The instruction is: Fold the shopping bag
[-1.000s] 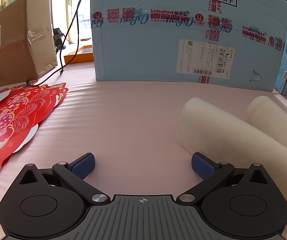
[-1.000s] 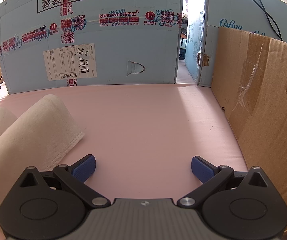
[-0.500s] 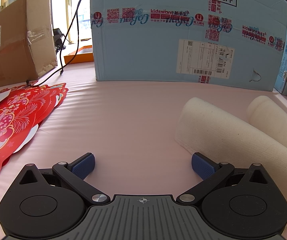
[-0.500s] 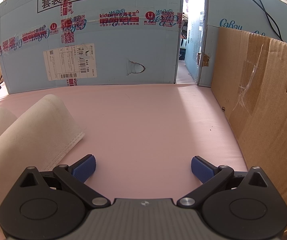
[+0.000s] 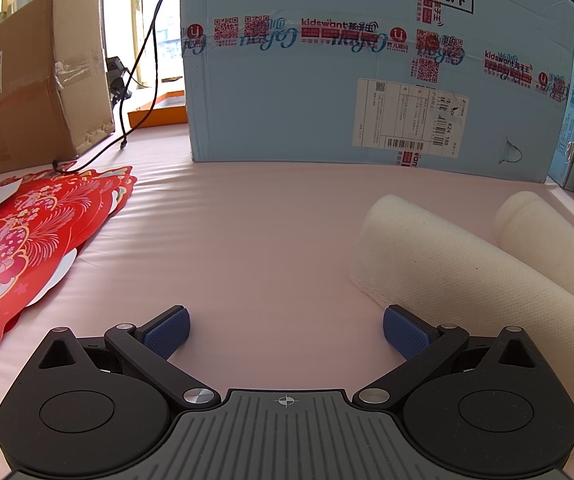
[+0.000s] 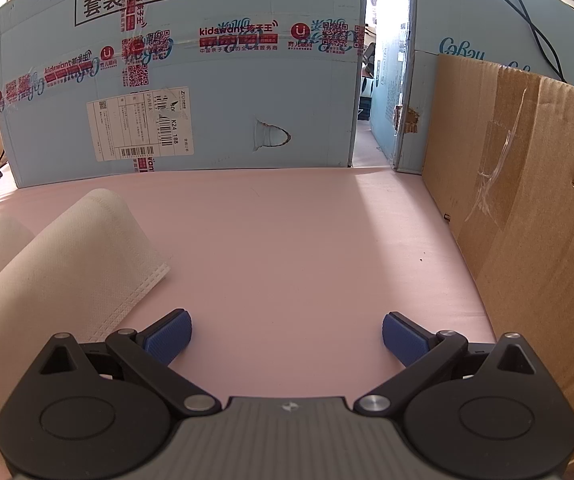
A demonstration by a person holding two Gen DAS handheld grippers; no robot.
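Observation:
The shopping bag point(image 5: 459, 264) is cream non-woven fabric, lying on the pink surface point(image 5: 247, 232) with two raised, rounded humps. It lies right of my left gripper and left of my right gripper, where it also shows point(image 6: 63, 264). My left gripper point(image 5: 285, 328) is open and empty, low over the pink surface; its right pad point(image 5: 405, 330) is close to the bag's stitched edge. My right gripper point(image 6: 285, 332) is open and empty; its left pad point(image 6: 167, 336) is next to the bag's stitched corner.
A big light-blue carton point(image 5: 367, 72) stands across the back. A brown cardboard box point(image 5: 27, 88) and red paper decorations point(image 5: 27, 240) lie at the left, with black cables point(image 5: 143, 60). A brown cardboard wall point(image 6: 527, 208) runs along the right.

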